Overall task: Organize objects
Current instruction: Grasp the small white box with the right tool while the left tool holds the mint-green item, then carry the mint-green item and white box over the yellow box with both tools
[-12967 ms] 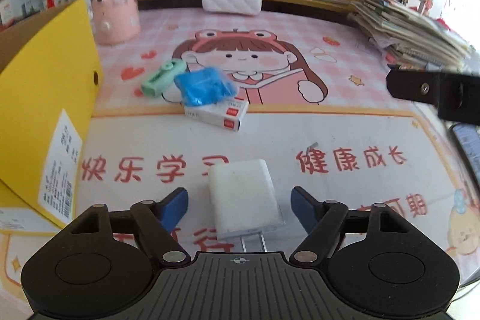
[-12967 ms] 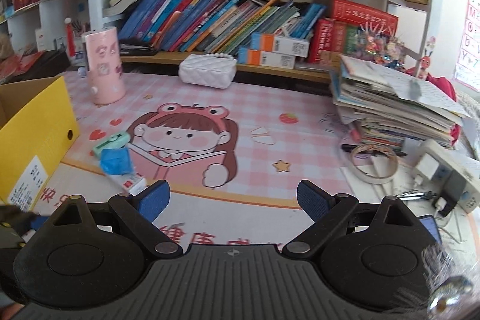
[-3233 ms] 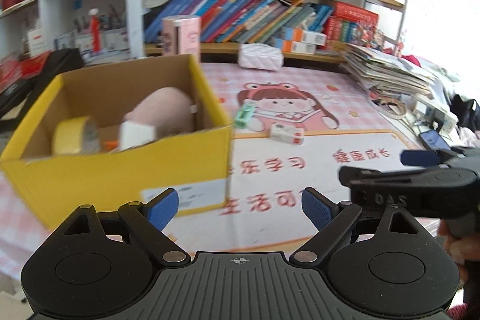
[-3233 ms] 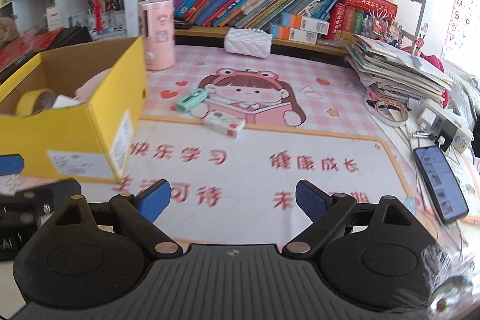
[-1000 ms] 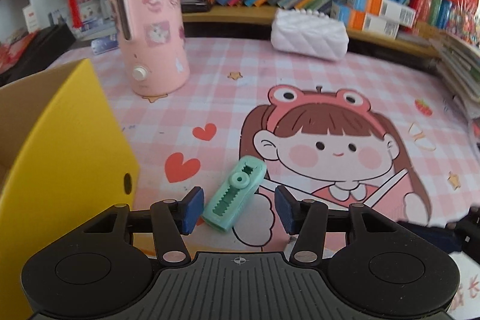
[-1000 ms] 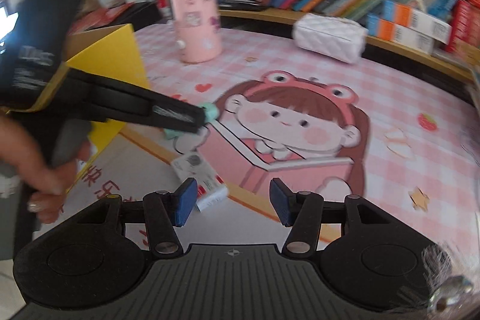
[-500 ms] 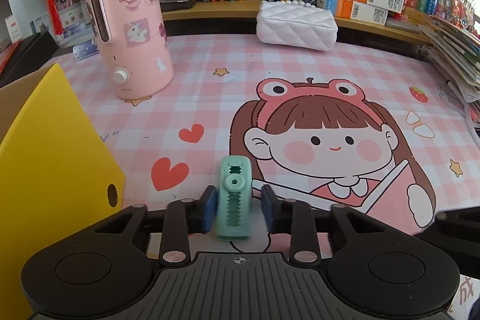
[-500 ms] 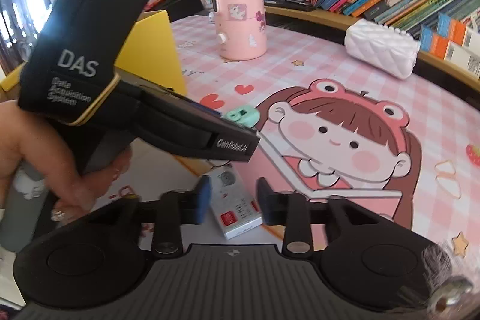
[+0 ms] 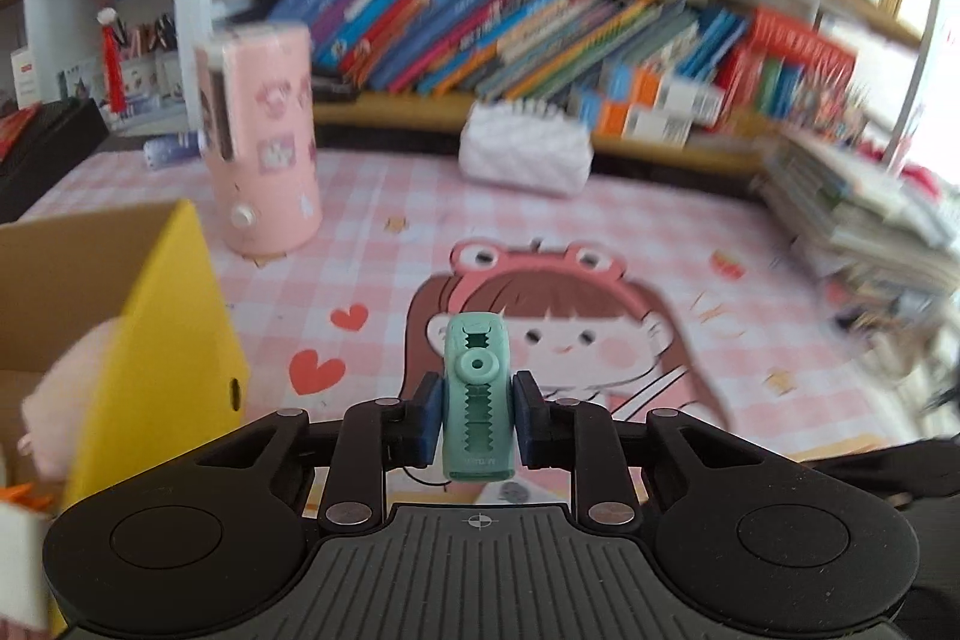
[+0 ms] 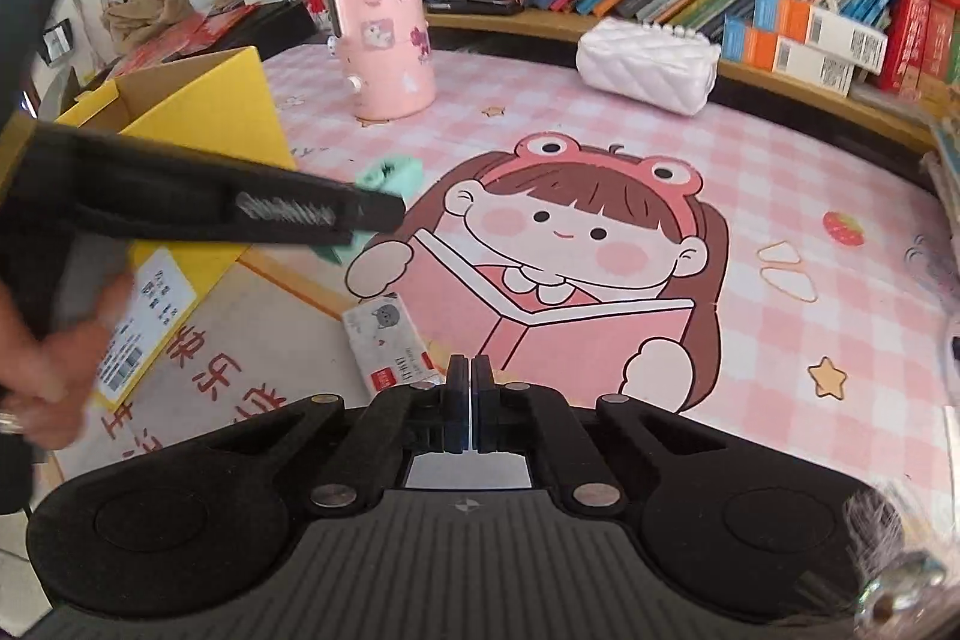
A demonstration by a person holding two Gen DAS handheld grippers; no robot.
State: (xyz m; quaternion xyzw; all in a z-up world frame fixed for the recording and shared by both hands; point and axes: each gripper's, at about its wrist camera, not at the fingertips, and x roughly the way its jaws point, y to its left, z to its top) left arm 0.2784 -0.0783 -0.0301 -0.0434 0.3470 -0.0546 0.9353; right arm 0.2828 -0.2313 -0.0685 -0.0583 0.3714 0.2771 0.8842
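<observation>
The left gripper is clamped on a mint-green crocodile-shaped correction tape, which stands upright between the blue pads and is lifted clear of the pink cartoon desk mat; a faint embossed word near its lower end is too small to read. In the right wrist view only the green tip of it shows past the black arm of that gripper, whose white lettering is smeared beyond reading. The right gripper is pressed fully closed with nothing between its pads, hovering just above the mat. Just beside it lies a small white box with a grey cat face and a red logo patch, its text illegible. Large red Chinese characters run along the mat's white band, partly covered by the yellow cardboard box, which carries a white barcode label with print too fine to read. The left wrist view is motion-blurred, so book spines are unreadable, and a pink plush in the box is cut off. A pink sticker-covered humidifier stands behind.
</observation>
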